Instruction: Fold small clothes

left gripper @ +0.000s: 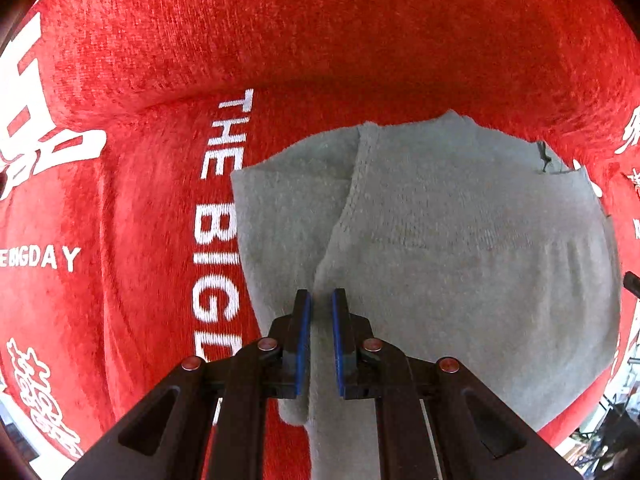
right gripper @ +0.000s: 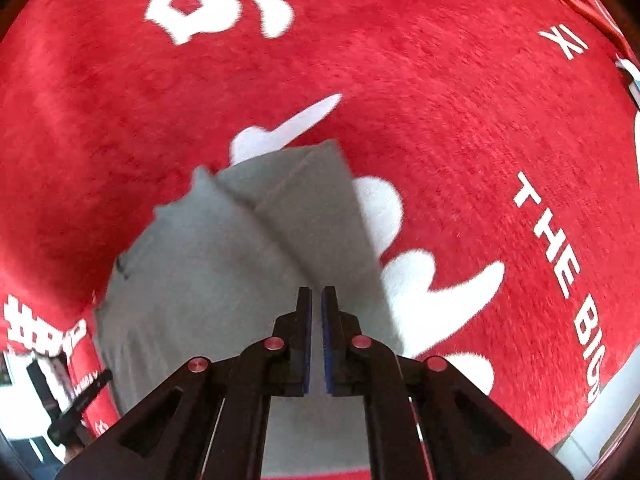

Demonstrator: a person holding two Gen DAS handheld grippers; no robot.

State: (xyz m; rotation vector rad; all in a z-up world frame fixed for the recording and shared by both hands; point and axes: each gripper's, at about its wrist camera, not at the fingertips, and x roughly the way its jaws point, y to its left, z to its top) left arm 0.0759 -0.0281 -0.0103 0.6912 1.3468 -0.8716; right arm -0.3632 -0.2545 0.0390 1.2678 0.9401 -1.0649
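One fold: grey garment already has a layer lapped over itself, seam running up its middle.
Place: garment lies on the red cloth, well inside its edges.
Left gripper: fingers nearly together, pinching the garment's near fold.
Right gripper: fingers narrowly apart over grey fabric; a grip cannot be told.
Left to do: probably one more fold, then flattening.

The red cloth carries white lettering "THE BIG", "BIGDAY", and large Chinese characters, unreadable here.
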